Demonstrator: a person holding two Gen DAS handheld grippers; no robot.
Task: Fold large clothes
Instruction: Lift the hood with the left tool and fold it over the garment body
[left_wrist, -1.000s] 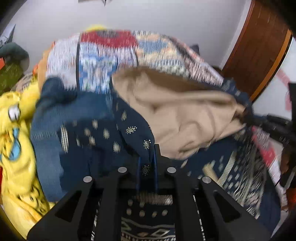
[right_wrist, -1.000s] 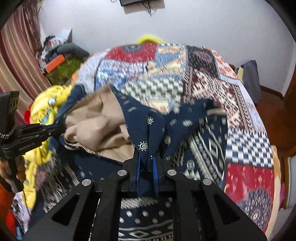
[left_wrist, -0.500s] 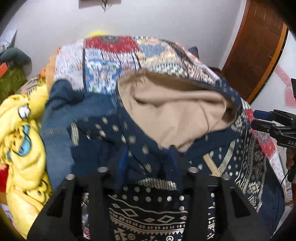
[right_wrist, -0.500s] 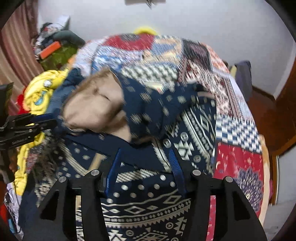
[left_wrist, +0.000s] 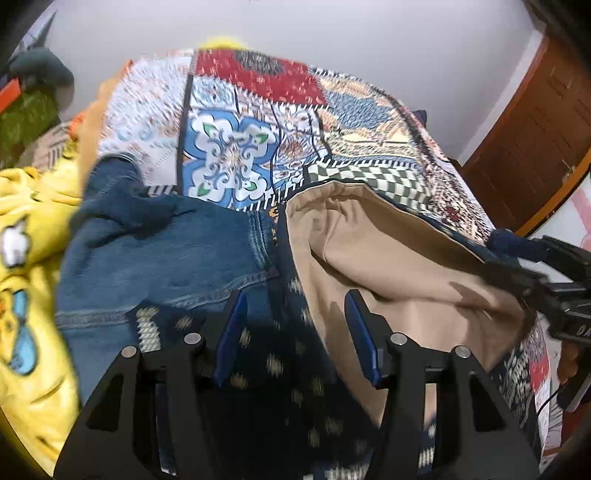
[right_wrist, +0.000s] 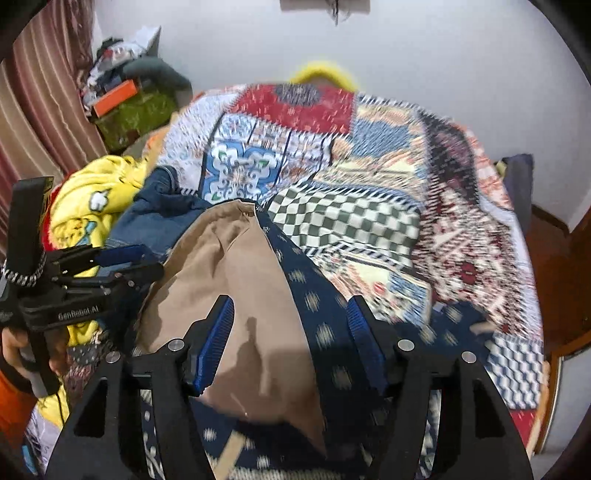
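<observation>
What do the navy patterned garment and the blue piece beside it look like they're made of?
Navy patterned garment: looks like soft knit or fleece with a matte tan lining, which folds in rounded creases. Blue piece: probably denim, going by its faded wash and pale topstitched seams.

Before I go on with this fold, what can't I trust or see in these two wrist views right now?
- Navy patterned garment: its near part is hidden behind the right gripper and cut by the bottom edge, right wrist view.
- Same garment, left wrist view: hidden behind the left gripper.
- Bedspread: right side smeared by motion blur.
- Jeans: lower part covered by the garment.
- What the garment is: only its tan lining shows.
</observation>
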